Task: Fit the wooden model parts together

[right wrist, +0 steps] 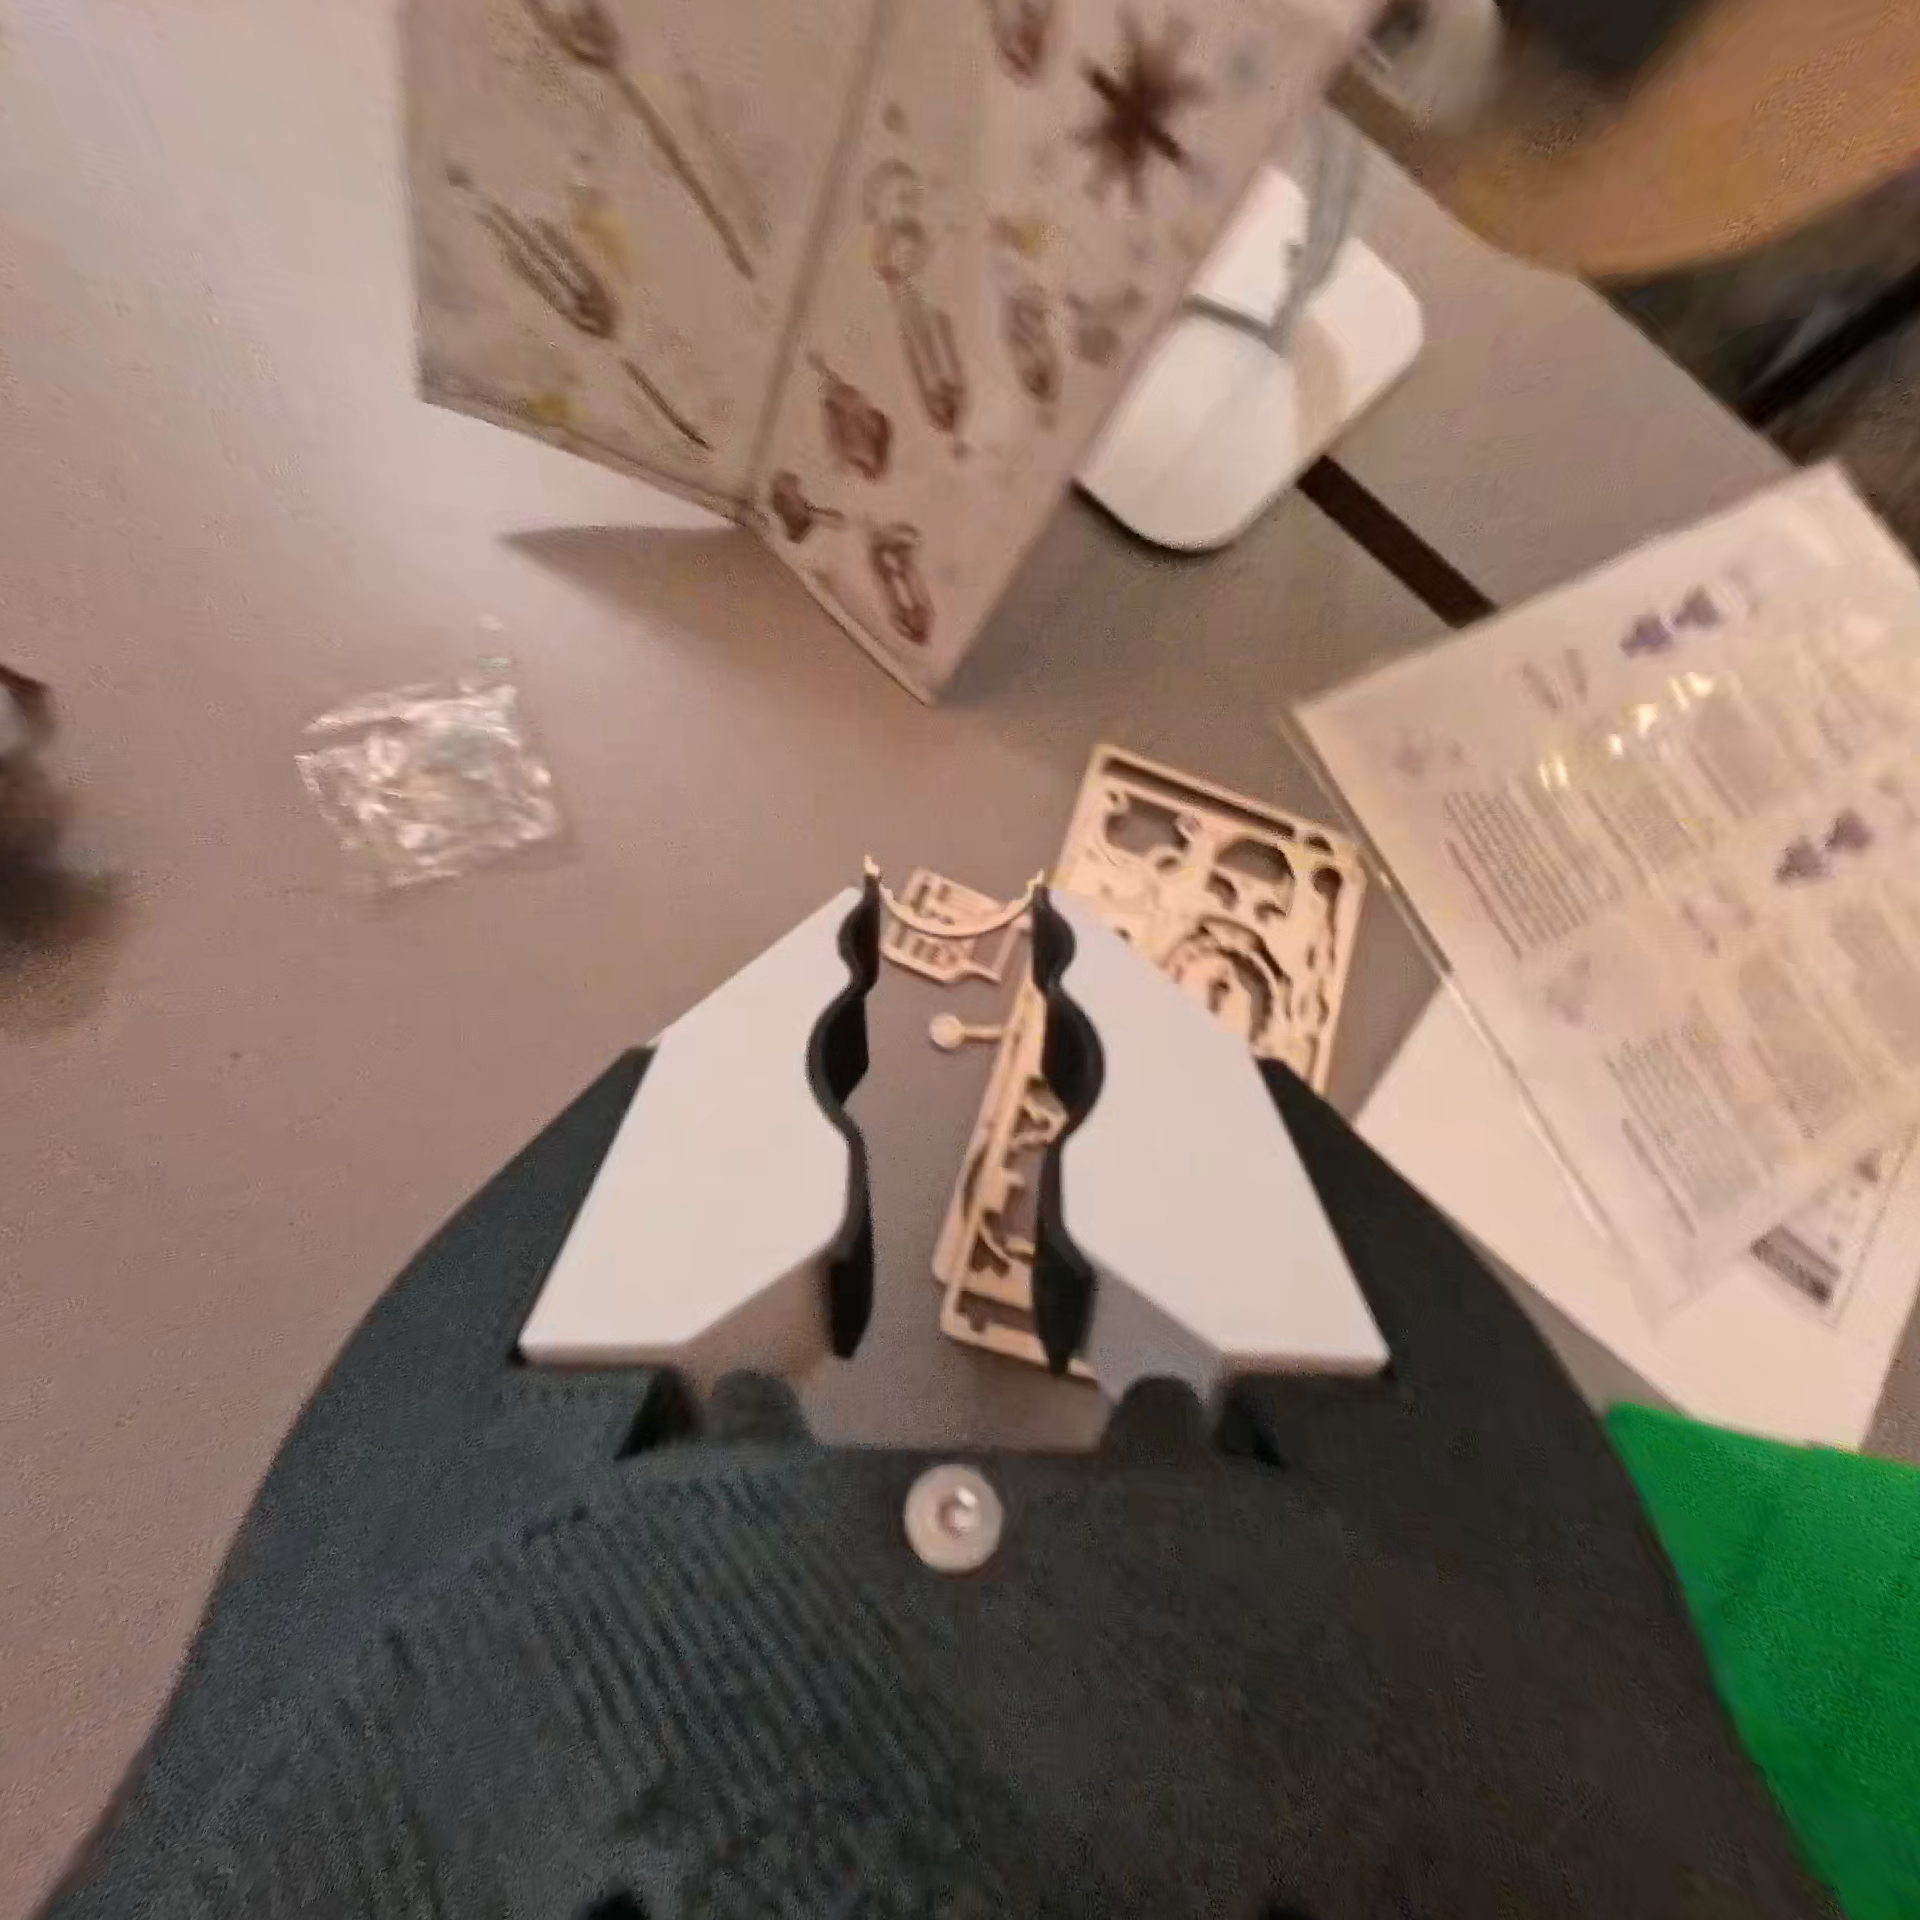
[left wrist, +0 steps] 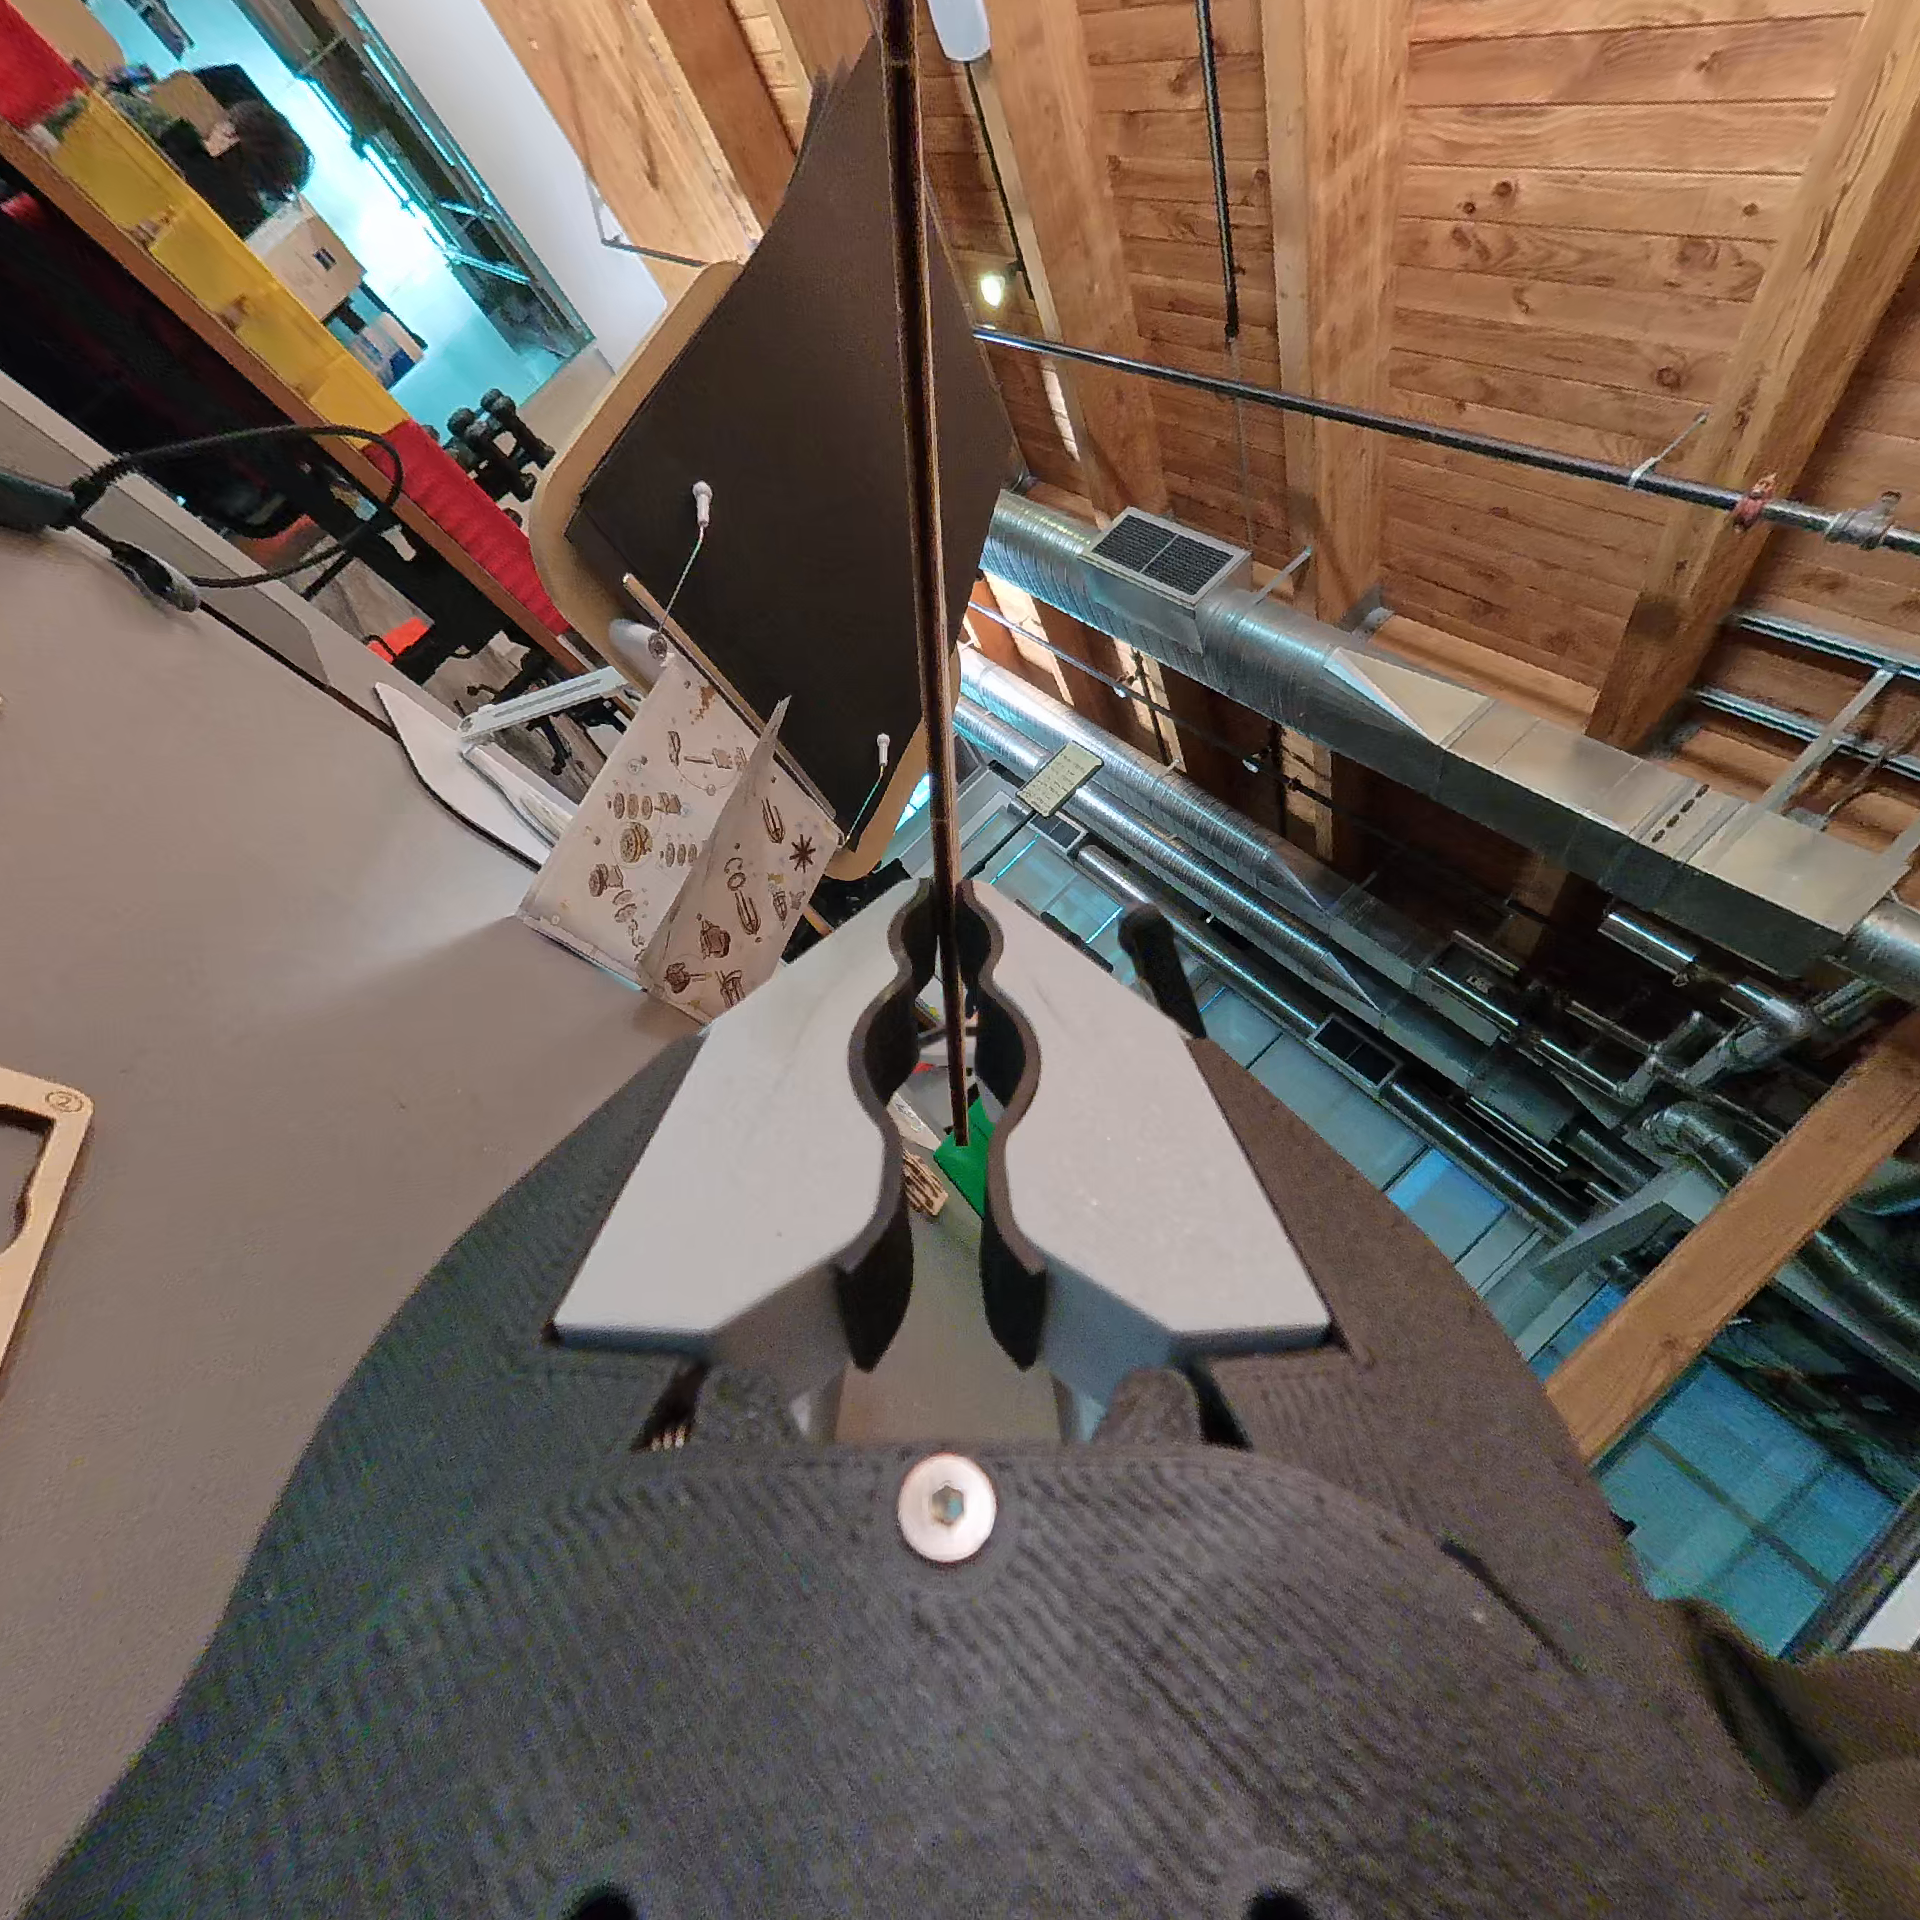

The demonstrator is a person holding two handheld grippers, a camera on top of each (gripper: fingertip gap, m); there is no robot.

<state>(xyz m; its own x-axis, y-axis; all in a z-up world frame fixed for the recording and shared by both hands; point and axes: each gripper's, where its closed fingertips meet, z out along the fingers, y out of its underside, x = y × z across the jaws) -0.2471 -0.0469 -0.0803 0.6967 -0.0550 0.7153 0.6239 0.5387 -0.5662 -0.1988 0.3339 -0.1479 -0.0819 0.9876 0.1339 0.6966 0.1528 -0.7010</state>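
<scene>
My left gripper (left wrist: 940, 899) is shut on a thin wooden sheet (left wrist: 920, 520), seen edge-on as a dark line rising from between the fingertips above the grey table (left wrist: 208, 935). My right gripper (right wrist: 954, 904) is closed on a small curved wooden part (right wrist: 951, 930) that spans the narrow gap between its fingertips. It hangs over a laser-cut wooden sheet (right wrist: 1205, 935) lying flat on the table (right wrist: 312, 1039). A small loose wooden part (left wrist: 923, 1184) shows low between the left fingers.
A folded illustrated booklet (right wrist: 831, 312) stands on the table, also in the left wrist view (left wrist: 686, 873). A clear plastic bag (right wrist: 431, 769) lies left, a sleeved instruction sheet (right wrist: 1662, 831) right, a white stand base (right wrist: 1247, 395) behind. Green cloth (right wrist: 1787, 1621) at lower right. Empty wooden frame (left wrist: 31, 1174) at far left. There is about 40 centimeters between the tips of the two grippers.
</scene>
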